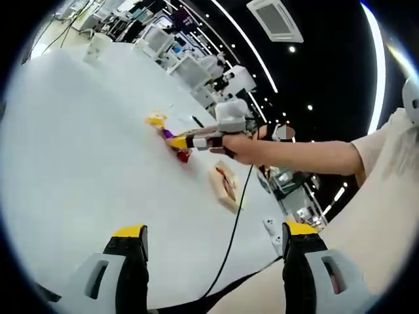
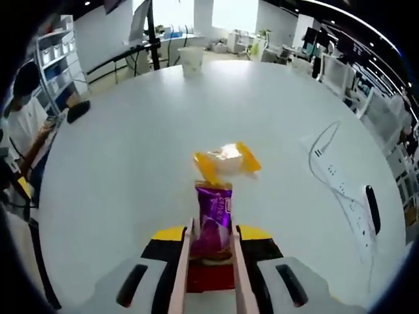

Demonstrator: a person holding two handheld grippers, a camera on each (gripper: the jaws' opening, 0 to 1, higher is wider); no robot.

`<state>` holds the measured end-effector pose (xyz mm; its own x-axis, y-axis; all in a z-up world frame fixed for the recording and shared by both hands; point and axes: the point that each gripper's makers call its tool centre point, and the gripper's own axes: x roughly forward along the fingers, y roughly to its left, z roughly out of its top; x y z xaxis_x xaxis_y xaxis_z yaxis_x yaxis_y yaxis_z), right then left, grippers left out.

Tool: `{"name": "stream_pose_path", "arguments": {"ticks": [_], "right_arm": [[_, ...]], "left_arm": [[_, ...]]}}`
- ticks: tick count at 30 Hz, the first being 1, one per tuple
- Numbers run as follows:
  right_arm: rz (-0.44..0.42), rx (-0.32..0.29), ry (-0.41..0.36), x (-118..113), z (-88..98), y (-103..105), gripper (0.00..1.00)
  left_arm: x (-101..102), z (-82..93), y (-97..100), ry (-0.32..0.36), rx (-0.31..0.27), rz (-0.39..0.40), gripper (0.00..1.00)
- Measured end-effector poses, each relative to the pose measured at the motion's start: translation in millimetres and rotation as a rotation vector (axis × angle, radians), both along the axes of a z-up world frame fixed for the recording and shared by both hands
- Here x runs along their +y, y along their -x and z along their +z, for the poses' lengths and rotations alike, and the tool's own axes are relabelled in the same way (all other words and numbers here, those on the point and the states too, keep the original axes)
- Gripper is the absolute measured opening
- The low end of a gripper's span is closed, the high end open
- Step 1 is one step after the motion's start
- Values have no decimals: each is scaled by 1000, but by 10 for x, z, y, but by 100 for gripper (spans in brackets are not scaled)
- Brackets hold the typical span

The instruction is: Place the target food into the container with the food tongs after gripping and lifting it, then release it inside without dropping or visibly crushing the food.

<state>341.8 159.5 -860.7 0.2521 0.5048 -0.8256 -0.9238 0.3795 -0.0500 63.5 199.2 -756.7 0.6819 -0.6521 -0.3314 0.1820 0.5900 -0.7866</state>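
the right gripper (image 2: 211, 245) clamps a pair of pale food tongs (image 2: 211, 268), whose arms pinch a purple wrapped snack (image 2: 213, 222) just short of a yellow wrapped snack (image 2: 227, 161) on the white table (image 2: 118, 150). the purple packet looks light, soft and crinkly, likely slick, so a gentle squeeze across its middle should hold it without crushing. the left gripper (image 1: 213, 245) hangs wide and empty above the table; what may be the container (image 1: 226, 183) lies near the hand (image 1: 243, 148), though it is blurred.
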Motion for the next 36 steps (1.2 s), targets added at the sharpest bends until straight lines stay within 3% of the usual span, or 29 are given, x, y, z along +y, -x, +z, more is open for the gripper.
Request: {"name": "stream_pose_path", "arguments": {"ticks": [8, 18, 32, 36], "right_arm": [[-37, -17, -47, 24, 4, -12, 27], [-40, -21, -25, 33, 16, 32, 23], [-42, 23, -3, 15, 12, -5, 21], [-81, 30, -31, -30, 116, -27, 21]], "left_arm": [[7, 1, 49, -3, 5, -4, 84], [62, 17, 45, -10, 4, -6, 83], [76, 62, -5, -11, -10, 0, 84], [95, 29, -35, -8, -10, 18, 84]]}}
